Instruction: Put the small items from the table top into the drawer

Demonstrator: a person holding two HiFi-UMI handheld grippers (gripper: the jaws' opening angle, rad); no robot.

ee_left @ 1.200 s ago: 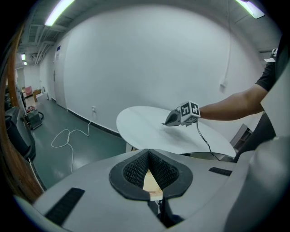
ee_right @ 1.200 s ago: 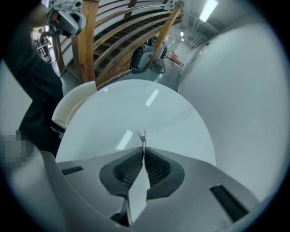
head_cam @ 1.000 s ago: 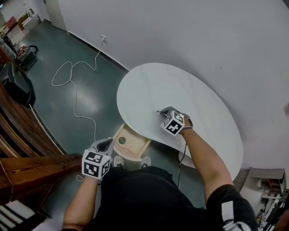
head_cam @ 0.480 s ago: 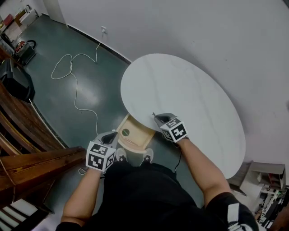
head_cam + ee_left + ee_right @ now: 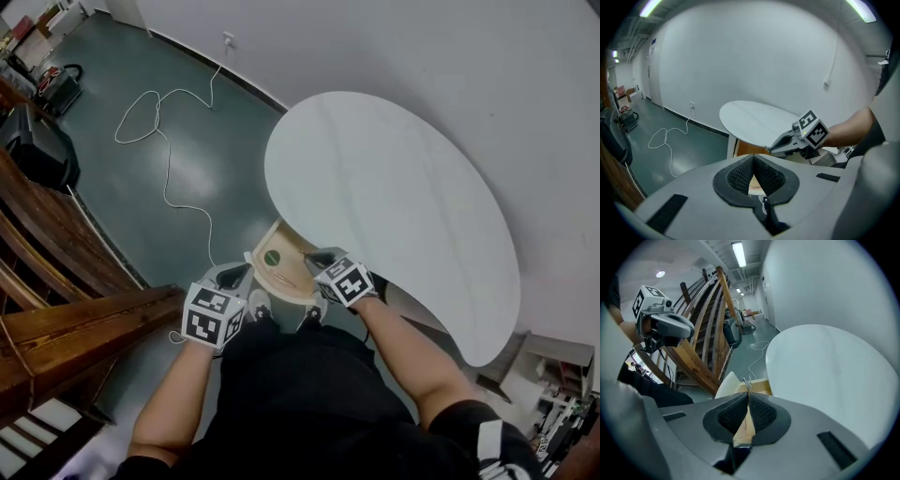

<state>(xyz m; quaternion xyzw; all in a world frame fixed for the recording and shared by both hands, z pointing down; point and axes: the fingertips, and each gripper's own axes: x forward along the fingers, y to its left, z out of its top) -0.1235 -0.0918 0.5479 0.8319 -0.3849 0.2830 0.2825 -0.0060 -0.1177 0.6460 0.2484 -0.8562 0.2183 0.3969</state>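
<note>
The white oval table (image 5: 394, 187) has a bare top. Under its near edge a light wooden drawer (image 5: 289, 278) stands pulled out, with a round green item (image 5: 272, 257) lying in it. My right gripper (image 5: 312, 259) hovers over the drawer, shut on a thin metal clip (image 5: 748, 381) that sticks up past the jaw tips. The drawer (image 5: 759, 384) lies just beyond those tips. My left gripper (image 5: 238, 276) is beside the drawer's left front corner, jaws shut with nothing seen between them. In the left gripper view the right gripper (image 5: 771, 149) points at the table's (image 5: 754, 119) edge.
A white cable (image 5: 159, 122) loops over the dark green floor at the far left. A wooden stair structure (image 5: 66, 300) runs along the left. The person's shoes (image 5: 259, 306) are under the drawer. A white wall lies behind the table.
My right gripper has come back off the table top to over the drawer, carrying the clip. My left gripper has moved up closer to the drawer.
</note>
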